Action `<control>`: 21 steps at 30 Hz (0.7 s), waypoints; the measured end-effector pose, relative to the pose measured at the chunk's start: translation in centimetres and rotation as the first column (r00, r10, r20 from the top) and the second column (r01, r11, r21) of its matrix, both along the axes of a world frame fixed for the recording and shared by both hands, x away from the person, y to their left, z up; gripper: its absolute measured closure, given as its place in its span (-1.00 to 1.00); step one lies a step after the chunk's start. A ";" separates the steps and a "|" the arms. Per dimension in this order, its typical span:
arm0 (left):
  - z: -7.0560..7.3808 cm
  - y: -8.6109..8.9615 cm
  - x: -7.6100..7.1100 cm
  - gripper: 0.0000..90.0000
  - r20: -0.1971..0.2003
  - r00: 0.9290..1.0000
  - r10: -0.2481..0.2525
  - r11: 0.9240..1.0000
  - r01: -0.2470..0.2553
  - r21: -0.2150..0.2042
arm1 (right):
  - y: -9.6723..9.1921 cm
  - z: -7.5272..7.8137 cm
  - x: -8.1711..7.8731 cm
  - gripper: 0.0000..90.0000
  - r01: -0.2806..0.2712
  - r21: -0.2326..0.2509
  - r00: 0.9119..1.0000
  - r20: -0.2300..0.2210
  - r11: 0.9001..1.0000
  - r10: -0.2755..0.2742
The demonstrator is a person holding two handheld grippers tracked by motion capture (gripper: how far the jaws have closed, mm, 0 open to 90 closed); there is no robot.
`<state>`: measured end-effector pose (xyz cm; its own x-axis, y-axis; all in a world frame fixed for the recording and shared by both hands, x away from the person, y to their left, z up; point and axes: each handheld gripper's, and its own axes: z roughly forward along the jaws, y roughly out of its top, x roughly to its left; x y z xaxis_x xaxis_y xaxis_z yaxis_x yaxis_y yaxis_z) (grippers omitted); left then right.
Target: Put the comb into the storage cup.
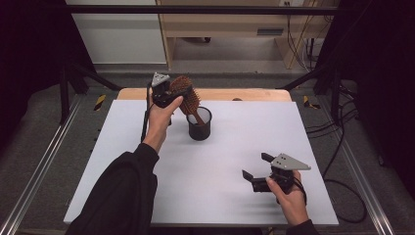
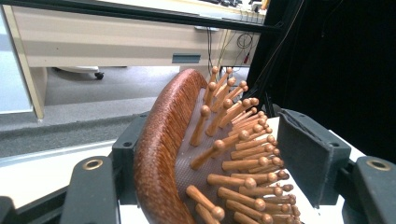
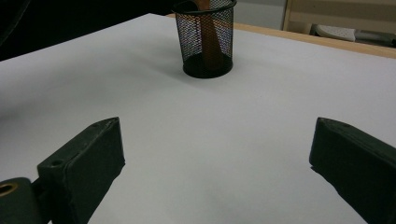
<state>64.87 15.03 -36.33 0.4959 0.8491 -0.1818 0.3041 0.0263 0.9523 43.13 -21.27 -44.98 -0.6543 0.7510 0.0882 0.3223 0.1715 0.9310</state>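
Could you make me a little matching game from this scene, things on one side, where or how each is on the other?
Things:
1. hairbrush
2. mesh cup
3. left gripper
4. right gripper

States:
A. black, standing upright on the white table
B. low over the table's near right part, nothing between its fingers
C. wooden, handle down in the cup
D. raised at the brush head

Pairs: 1-C, 2-A, 3-D, 4-B

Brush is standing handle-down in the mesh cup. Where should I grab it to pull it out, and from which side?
Grip the brush by its head, pads on the smooth wooden back and the bristle tips, coming from above the cup. The handle sits inside the mesh; the head leans out toward the left gripper.
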 end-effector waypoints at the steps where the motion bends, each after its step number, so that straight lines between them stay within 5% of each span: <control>1: 0.0 0.0 0.0 -0.30 0.001 1.000 0.001 1.000 -0.001 0.004 | 0.0 0.0 0.0 -0.92 0.000 0.000 1.000 0.000 1.000 0.000; 21: -0.1 0.0 -0.1 -0.39 0.000 1.000 0.004 1.000 -0.004 0.008 | 0.0 0.0 0.0 -0.92 -0.003 -0.002 1.000 0.001 1.000 0.003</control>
